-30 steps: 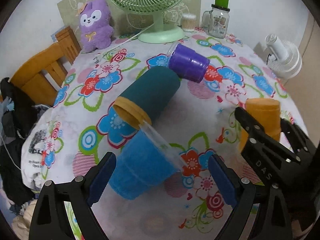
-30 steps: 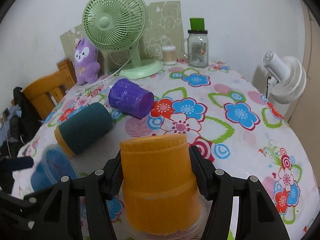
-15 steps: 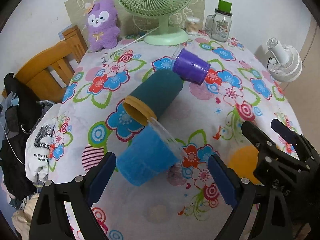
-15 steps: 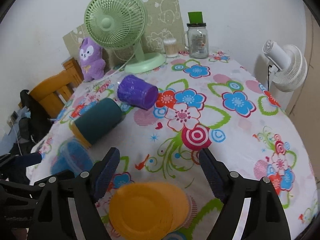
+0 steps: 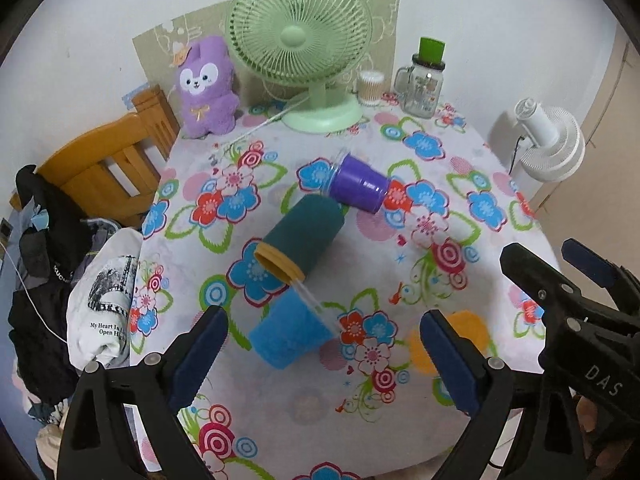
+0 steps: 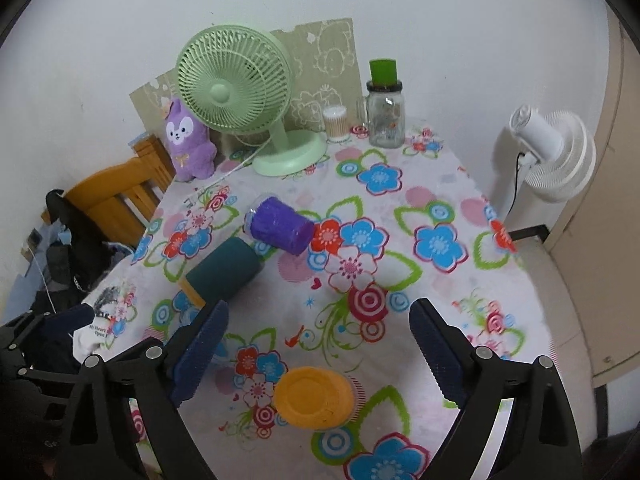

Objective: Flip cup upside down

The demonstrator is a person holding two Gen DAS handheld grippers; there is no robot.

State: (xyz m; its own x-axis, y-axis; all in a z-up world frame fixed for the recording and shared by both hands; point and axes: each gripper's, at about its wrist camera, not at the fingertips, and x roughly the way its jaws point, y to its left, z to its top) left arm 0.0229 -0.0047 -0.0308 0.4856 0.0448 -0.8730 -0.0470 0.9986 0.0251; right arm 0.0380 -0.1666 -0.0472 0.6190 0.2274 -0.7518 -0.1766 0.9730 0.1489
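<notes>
An orange cup (image 6: 314,397) stands upside down on the flowered tablecloth near the front edge; it also shows in the left wrist view (image 5: 448,340), partly behind a finger. My right gripper (image 6: 320,344) is open and empty, raised above and behind the orange cup. A blue cup (image 5: 292,332), a dark teal cup (image 5: 304,236) and a purple cup (image 5: 358,188) lie on their sides. My left gripper (image 5: 324,348) is open and empty, above the blue cup.
A green fan (image 5: 300,40), a purple plush toy (image 5: 206,84), a glass jar with a green lid (image 5: 424,80) and a cotton swab pot (image 5: 370,88) stand at the table's back. A white fan (image 5: 548,144) stands off the right edge. A wooden chair (image 5: 104,168) stands left.
My right gripper let go of the orange cup, which stands upside down on the table, and rose and drew back. My left gripper also rose and drew back.
</notes>
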